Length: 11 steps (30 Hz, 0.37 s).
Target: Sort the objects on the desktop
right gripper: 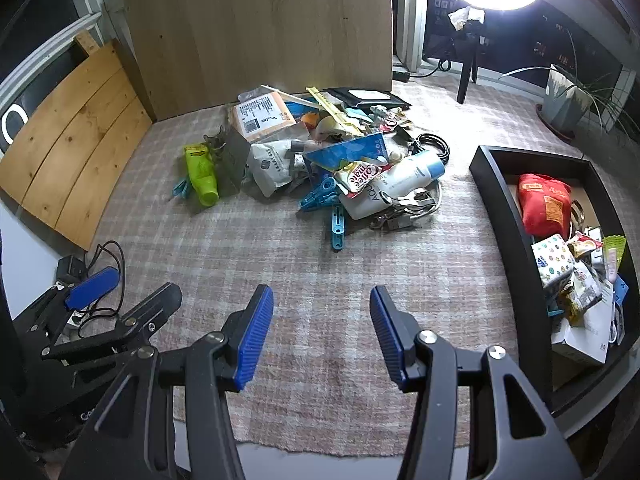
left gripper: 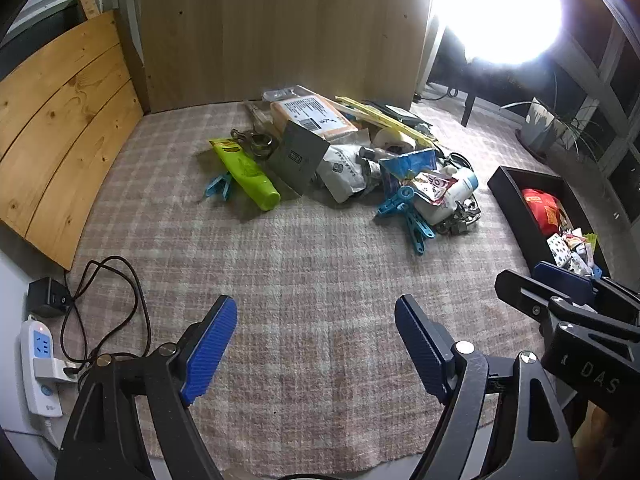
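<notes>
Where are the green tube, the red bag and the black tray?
green tube [left gripper: 245,173], left wrist view, middle of its body.
red bag [right gripper: 543,204], right wrist view, centre of its front, inside the tray.
black tray [right gripper: 505,206], right wrist view, its left wall.

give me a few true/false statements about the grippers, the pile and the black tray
1. Both the left gripper and the right gripper are open and hold nothing. True.
2. The black tray is empty. False: it already holds a red packet and other small items.
3. The green tube lies at the left edge of the pile. True.
4. The white bottle stands upright. False: it lies on its side in the pile.
5. A blue clothespin lies on the near side of the pile. True.
</notes>
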Motion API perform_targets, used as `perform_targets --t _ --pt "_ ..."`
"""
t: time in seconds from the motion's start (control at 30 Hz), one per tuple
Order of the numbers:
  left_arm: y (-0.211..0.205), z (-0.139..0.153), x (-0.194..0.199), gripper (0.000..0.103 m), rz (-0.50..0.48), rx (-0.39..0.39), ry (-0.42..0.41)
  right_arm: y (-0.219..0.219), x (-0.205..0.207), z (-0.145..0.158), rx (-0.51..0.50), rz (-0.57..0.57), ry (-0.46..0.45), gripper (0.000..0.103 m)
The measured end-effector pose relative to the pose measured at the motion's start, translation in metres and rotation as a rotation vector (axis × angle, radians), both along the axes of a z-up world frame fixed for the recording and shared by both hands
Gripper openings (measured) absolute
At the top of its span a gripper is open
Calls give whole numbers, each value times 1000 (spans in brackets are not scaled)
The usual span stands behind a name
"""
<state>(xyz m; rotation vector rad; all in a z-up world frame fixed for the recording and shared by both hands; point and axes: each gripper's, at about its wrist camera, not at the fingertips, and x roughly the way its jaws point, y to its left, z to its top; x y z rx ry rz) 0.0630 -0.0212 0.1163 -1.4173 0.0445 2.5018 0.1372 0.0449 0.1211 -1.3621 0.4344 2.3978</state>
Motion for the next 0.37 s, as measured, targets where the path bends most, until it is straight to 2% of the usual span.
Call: perform_targets --t 0.37 --pt "1 -7 -6 80 3 -12 10 2 -10 -15 18 -1 -13 50"
